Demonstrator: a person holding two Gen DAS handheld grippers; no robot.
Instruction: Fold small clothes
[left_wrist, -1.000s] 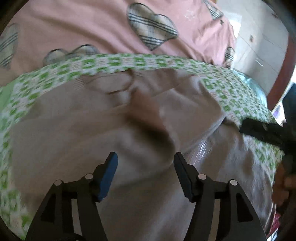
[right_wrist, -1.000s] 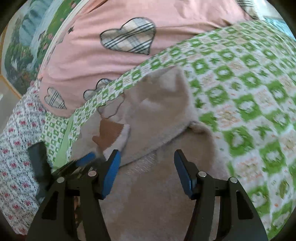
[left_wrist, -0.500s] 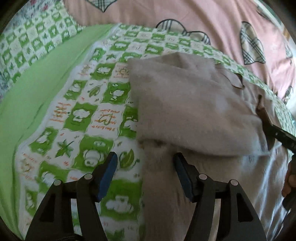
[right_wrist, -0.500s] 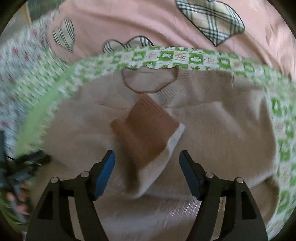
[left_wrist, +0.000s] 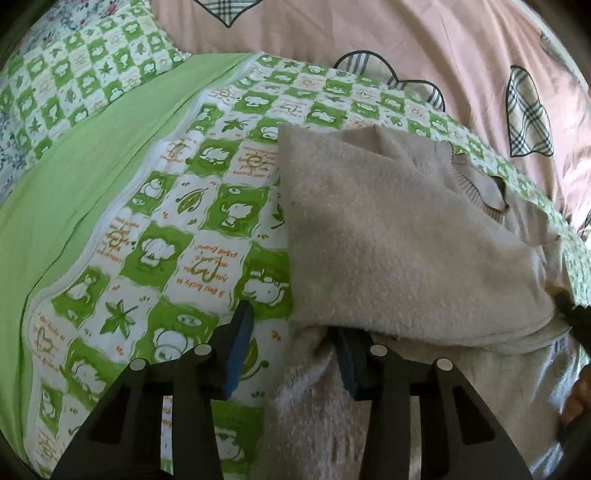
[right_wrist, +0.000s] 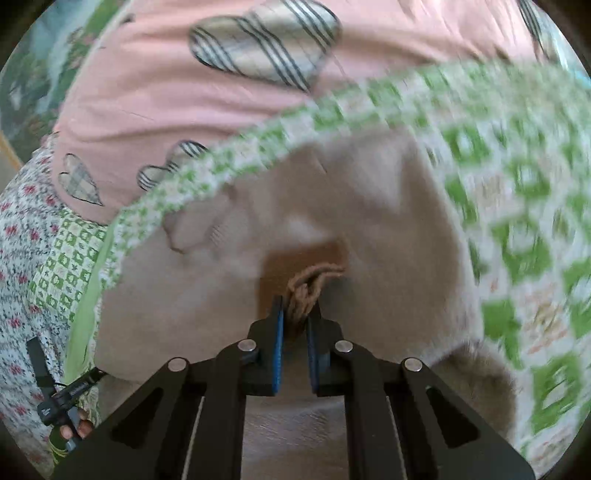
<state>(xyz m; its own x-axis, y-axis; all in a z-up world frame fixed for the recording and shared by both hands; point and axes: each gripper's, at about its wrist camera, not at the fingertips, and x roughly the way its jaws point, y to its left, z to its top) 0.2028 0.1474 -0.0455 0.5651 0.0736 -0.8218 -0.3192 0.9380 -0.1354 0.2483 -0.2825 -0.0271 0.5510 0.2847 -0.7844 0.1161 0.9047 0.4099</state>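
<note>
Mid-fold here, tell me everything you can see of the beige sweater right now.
The beige sweater is a fuzzy knit with a ribbed neckline and a brown cuff. It lies flat on the green checked quilt, one sleeve folded across the body. The right gripper pinches the bunched brown cuff, its jaws closing on it. The left gripper straddles the sweater's side edge under the fold, jaws closing, one finger on the quilt, the other tucked under the fabric.

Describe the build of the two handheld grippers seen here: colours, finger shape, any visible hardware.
Both match. The left gripper and right gripper have black frames with triangular cut-outs, round silver pivot pins, and two flat fingers faced with blue pads. No cables, markings or sleeves show on either.
</note>
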